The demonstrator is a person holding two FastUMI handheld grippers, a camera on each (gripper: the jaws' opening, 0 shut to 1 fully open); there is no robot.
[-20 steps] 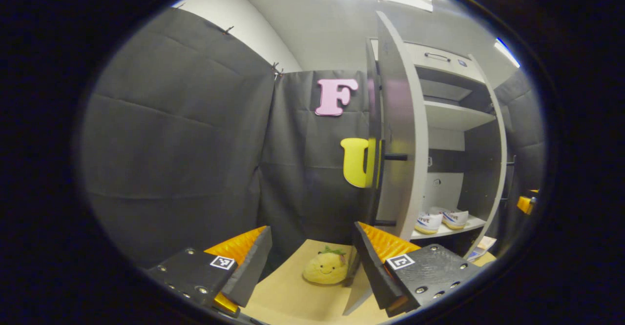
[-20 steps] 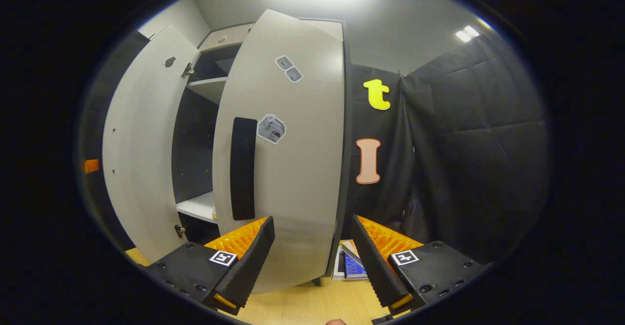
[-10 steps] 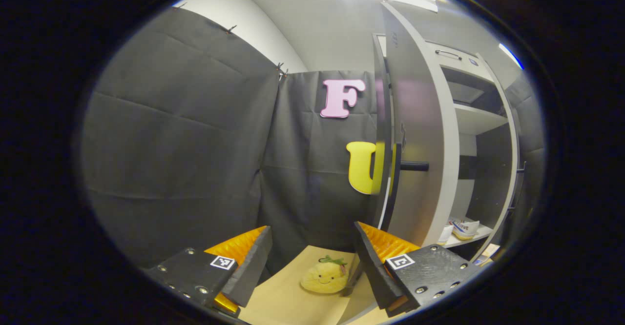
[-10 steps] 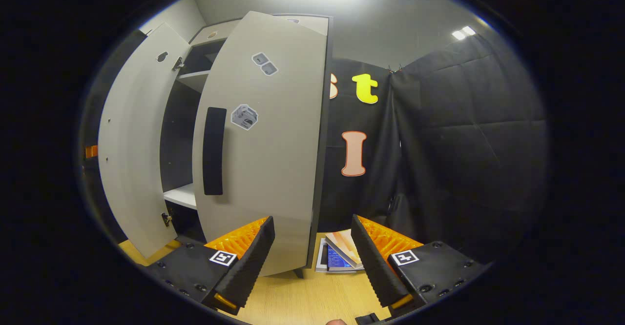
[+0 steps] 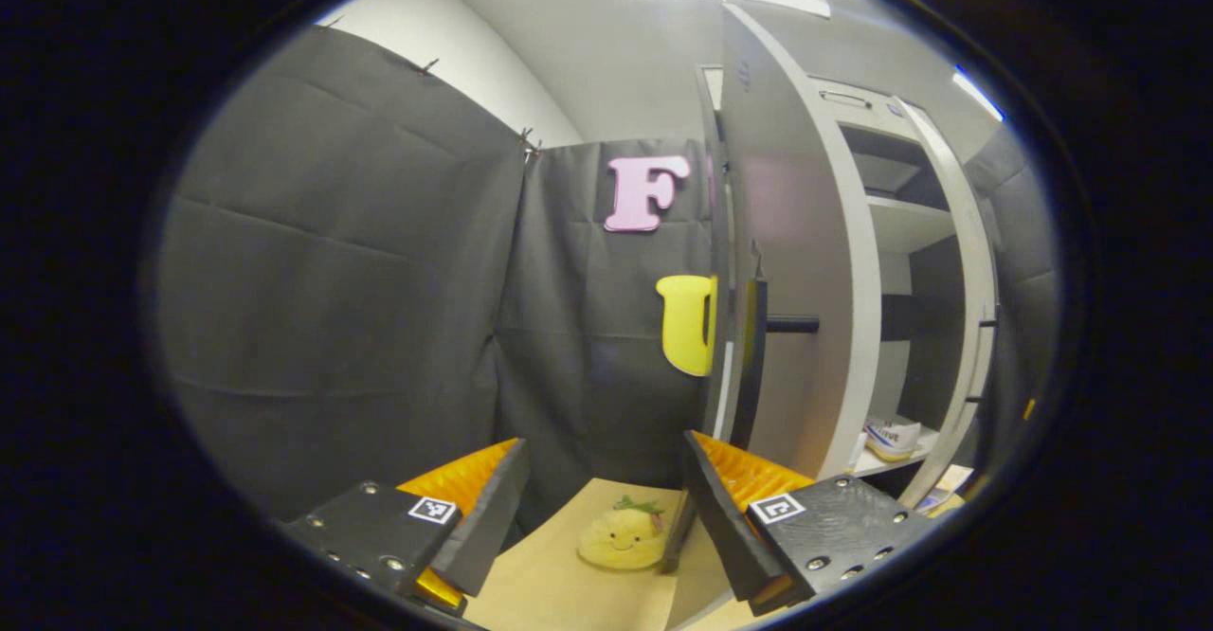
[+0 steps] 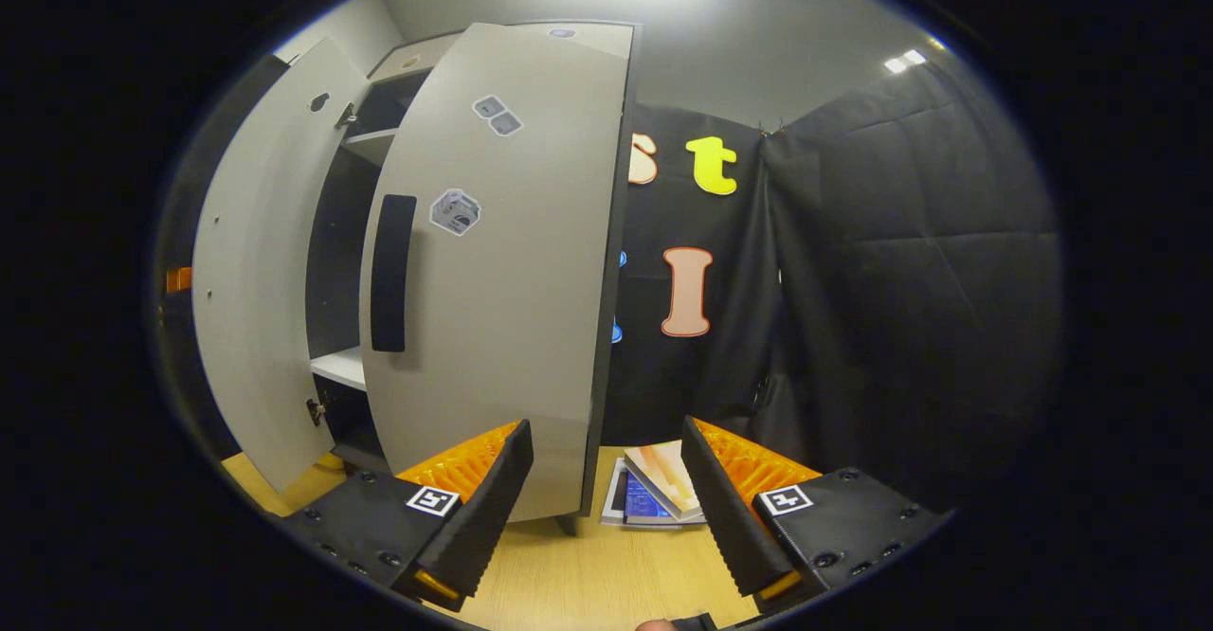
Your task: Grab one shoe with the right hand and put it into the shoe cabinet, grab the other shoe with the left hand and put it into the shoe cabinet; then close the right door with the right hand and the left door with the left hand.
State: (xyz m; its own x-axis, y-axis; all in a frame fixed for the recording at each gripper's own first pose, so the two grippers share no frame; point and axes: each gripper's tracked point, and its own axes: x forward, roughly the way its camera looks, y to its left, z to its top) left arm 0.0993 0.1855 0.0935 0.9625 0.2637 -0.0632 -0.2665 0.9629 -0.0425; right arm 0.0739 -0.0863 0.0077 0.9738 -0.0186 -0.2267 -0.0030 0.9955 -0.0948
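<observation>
The grey shoe cabinet's left door [image 5: 801, 233] stands ajar, seen at a steep angle, its black handle [image 5: 755, 366] sticking out. Past its edge a white shoe [image 5: 891, 437] sits on the low shelf [image 5: 877, 462]. My left gripper [image 5: 602, 517] is open and holds nothing, its right finger [image 5: 720, 517] low beside that door. In the right gripper view the right door [image 6: 512, 271] with its black handle [image 6: 391, 271] is partly swung in, and the left door [image 6: 256, 261] stands farther off. My right gripper [image 6: 606, 508] is open and holds nothing, just in front of the right door's lower edge.
A yellow plush toy [image 5: 621, 538] lies on the wooden floor [image 5: 559, 584] left of the cabinet. Books [image 6: 654, 494] lie on the floor to the right of the cabinet. Black cloth walls close in both sides. An orange part of the other gripper [image 6: 177, 279] shows past the left door.
Both doors have swung further toward the cabinet. The gap showing the shelves has narrowed, hiding one shoe in the left gripper view. The right door has slid left in the right gripper view.
</observation>
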